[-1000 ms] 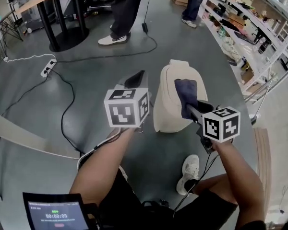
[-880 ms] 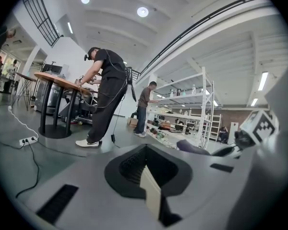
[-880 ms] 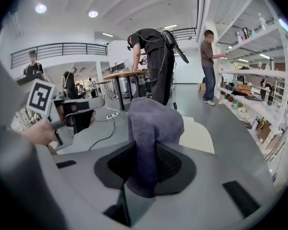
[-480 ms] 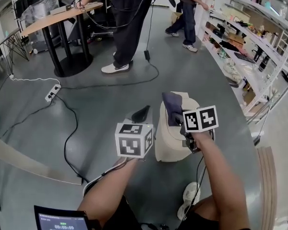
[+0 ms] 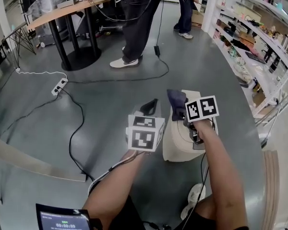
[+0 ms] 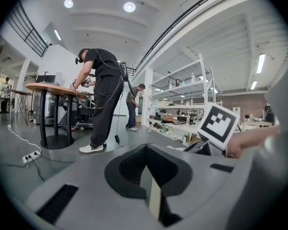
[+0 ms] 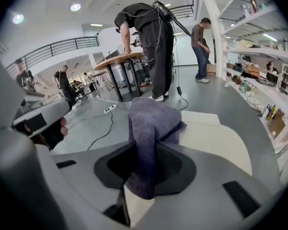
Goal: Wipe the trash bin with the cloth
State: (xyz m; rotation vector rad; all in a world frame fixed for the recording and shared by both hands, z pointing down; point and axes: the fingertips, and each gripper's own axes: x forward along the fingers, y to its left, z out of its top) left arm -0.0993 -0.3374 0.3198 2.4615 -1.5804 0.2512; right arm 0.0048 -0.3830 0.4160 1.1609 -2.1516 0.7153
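Right gripper (image 7: pixel 145 178) pinching the purple cloth (image 7: pixel 151 126), cloth bunched over the top of the cream bin (image 5: pixel 181 147), bin standing on the floor, left gripper (image 5: pixel 149 108) jaws pressed together, empty, just beside the bin.

My head view looks steeply down from above onto the trash bin (image 5: pixel 182 147). My left gripper view faces nearly level across the room. My right gripper view tilts downward, close over the bin. All three share the table (image 5: pixel 62 8) and shelves (image 5: pixel 259 37).
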